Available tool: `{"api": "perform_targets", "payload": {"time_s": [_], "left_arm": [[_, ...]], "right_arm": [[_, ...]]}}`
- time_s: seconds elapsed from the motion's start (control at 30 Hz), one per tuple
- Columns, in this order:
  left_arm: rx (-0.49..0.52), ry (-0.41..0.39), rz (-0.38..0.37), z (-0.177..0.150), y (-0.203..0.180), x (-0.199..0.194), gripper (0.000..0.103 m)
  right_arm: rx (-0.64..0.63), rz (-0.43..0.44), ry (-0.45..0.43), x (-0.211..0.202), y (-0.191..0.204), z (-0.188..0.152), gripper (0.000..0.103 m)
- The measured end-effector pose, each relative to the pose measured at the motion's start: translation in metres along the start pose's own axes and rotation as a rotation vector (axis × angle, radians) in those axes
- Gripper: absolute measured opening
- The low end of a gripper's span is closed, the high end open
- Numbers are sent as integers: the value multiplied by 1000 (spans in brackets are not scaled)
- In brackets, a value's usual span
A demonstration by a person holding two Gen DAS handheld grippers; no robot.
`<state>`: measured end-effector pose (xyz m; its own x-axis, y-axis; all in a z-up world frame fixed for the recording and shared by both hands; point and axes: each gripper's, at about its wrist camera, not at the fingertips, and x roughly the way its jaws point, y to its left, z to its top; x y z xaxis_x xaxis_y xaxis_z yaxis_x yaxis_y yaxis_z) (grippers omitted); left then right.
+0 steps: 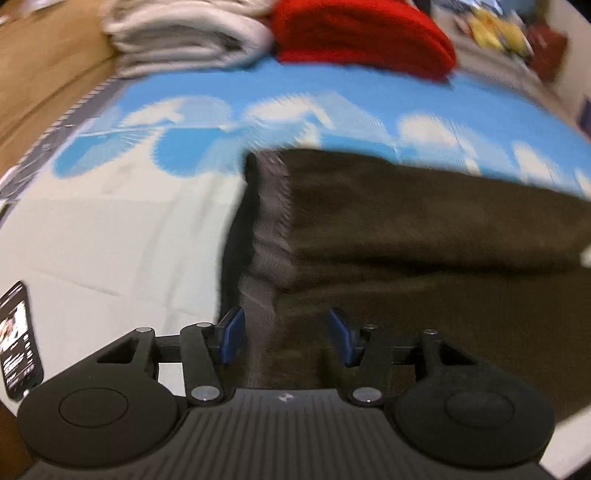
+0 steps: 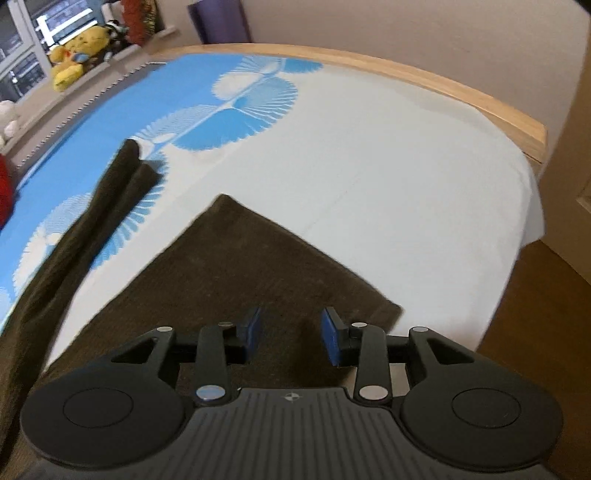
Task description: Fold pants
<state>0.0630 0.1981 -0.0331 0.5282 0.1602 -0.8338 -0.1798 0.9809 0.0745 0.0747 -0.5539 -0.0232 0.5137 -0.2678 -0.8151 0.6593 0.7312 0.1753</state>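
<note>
Dark brown pants lie on a bed with a blue and white sheet. In the left wrist view their waistband end faces me and a layer is folded over on top. My left gripper is open, its blue pads on either side of the waistband edge, just above the cloth. In the right wrist view a flat corner of the pants lies under my right gripper, which is open and empty. A pant leg stretches away to the far left.
Folded grey-white clothes and a red garment sit at the far side of the bed. A phone lies at the left. A wooden bed frame, plush toys on the sill and wooden floor to the right.
</note>
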Motion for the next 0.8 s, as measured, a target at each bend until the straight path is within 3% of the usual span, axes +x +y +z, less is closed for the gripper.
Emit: {"api": "perform_targets", "payload": {"time_s": [0.1, 0.23, 0.33, 0.4, 0.57, 0.63, 0.77, 0.8], "left_arm": [[17, 266, 134, -17, 3, 46, 58], [6, 207, 120, -11, 1, 34, 61], [-19, 107, 80, -1, 1, 14, 64], [-31, 90, 68, 2, -1, 8, 65], [-26, 22, 76, 17, -15, -16, 69], [-35, -36, 71, 25, -21, -31, 77], [-109, -110, -4, 42, -30, -54, 76], [-128, -107, -26, 49, -31, -55, 71]], "right_arm": [[-19, 47, 5, -3, 12, -1, 37], [-75, 100, 14, -5, 39, -7, 38], [-115, 147, -16, -14, 62, -9, 38], [-135, 182, -44, -20, 75, -8, 40], [-172, 263, -102, -36, 106, -6, 56], [-188, 283, -121, -40, 117, -6, 62], [-219, 318, -118, -41, 139, -11, 64], [-222, 328, -110, -41, 144, -11, 64]]}}
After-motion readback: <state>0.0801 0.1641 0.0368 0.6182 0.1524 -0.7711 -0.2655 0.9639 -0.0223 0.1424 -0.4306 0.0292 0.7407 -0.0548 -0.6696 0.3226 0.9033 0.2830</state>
